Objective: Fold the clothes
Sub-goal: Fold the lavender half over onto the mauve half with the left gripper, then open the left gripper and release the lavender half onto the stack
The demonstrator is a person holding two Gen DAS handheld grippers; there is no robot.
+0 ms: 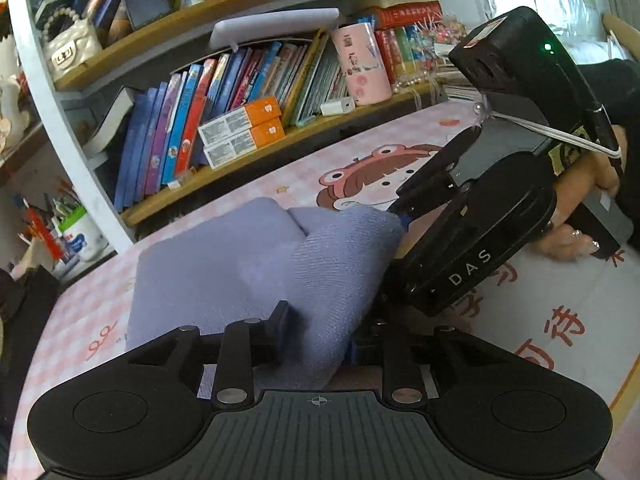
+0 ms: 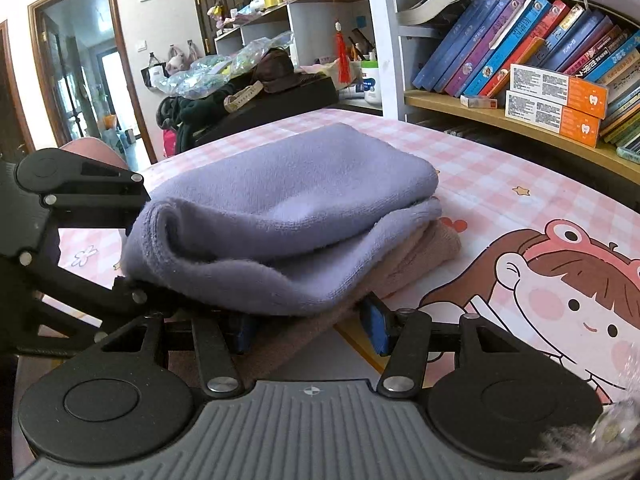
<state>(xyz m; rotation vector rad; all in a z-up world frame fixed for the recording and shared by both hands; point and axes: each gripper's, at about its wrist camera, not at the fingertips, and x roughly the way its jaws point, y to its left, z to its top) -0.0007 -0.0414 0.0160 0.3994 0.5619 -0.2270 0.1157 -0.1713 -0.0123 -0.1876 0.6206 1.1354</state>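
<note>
A lavender towel (image 2: 280,200) lies folded on top of a pinkish-brown towel (image 2: 416,256) on the pink chequered table cover (image 2: 500,176). My right gripper (image 2: 310,330) has its blue pads closed on the brown towel's near edge, and the lavender one drapes over them. In the left wrist view the lavender towel (image 1: 248,264) runs between the fingers of my left gripper (image 1: 320,328). Its rounded fold sits there puffy and unsqueezed, so the jaws stand open around it. The left gripper (image 2: 134,240) brackets the towel's left end in the right wrist view. The right gripper (image 1: 400,216) meets the towel's far corner.
A bookshelf (image 1: 280,136) full of books and orange boxes (image 1: 244,132) runs along the table's far edge. A hand (image 1: 572,216) grips the right tool's handle. A dark pile of clothes and bags (image 2: 224,96) stands beyond the table's far-left end.
</note>
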